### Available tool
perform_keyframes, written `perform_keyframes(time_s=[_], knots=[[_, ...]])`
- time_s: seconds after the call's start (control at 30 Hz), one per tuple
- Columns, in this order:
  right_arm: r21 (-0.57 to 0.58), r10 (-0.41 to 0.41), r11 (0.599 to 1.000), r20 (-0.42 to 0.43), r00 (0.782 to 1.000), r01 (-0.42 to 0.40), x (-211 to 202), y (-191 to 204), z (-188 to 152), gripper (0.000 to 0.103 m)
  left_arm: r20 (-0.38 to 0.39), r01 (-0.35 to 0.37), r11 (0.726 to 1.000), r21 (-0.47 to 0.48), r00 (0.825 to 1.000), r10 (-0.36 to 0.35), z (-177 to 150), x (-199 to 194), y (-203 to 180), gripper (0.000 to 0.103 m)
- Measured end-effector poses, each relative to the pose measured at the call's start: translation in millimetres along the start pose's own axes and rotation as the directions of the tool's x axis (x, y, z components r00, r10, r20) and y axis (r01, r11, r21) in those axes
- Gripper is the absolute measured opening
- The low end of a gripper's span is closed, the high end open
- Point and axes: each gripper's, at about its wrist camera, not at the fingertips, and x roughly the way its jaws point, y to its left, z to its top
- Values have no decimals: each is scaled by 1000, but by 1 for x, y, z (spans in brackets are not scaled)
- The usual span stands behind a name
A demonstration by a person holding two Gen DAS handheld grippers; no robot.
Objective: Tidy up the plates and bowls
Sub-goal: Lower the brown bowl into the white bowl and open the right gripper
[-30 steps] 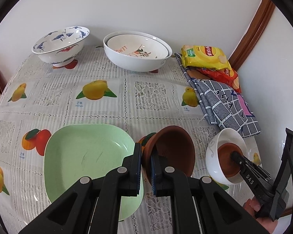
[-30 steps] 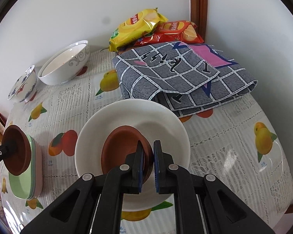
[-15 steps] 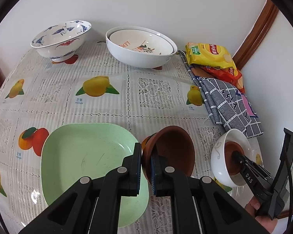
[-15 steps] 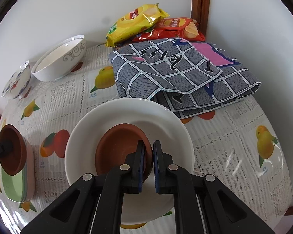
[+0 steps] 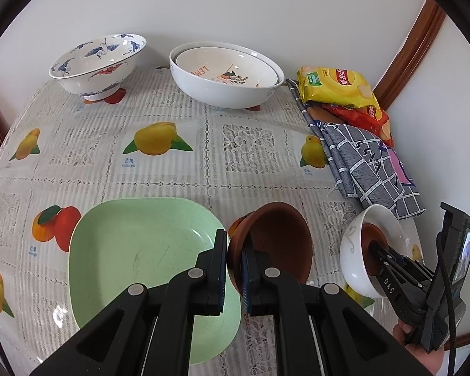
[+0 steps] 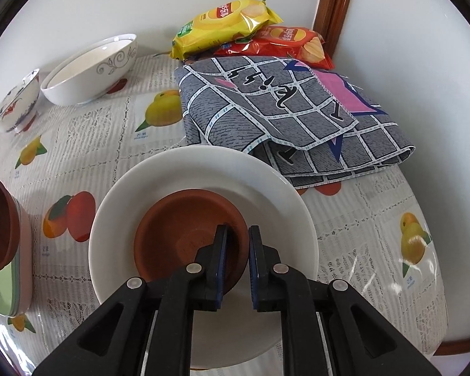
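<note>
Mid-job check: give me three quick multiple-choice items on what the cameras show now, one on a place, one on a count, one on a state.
1. Where does the right-side brown dish sit?
A. in the white bowl
B. on the grey cloth
C. in the green plate

2. How many snack bags lie by the wall?
A. one
B. two
C. four

3. The left gripper is:
A. wide open, empty
B. out of view
C. shut on a brown bowl

Answers: A, white rim rings it; B, yellow bag and red bag; C, its rim sits between the pads.
</note>
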Motion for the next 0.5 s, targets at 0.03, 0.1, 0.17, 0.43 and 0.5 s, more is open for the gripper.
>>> perform_keyframes(time_s=[0.03, 0.1, 0.17, 0.43, 0.5], knots=[[-8, -1, 1000, -4, 1000, 1, 1, 1, 0, 13, 1, 0, 1000, 1, 1000, 0, 0, -1, 0, 8], [-26, -9, 1000, -10, 1000, 9, 1, 3, -1, 14, 3, 0, 1000, 6, 1000, 0, -1, -3, -2, 8], [-29, -16, 999, -8, 1000, 16, 2, 4, -1, 15, 8, -3, 1000, 11, 1000, 3, -2, -6, -3, 8], [-44, 1, 999, 2, 1000, -1, -8, 4, -6, 20, 16, -10, 1000, 17, 1000, 10, -9, -14, -11, 8], [-36, 19, 999, 14, 1000, -19, -15, 2, -7, 21, 19, -11, 1000, 23, 1000, 10, -10, -17, -16, 8]])
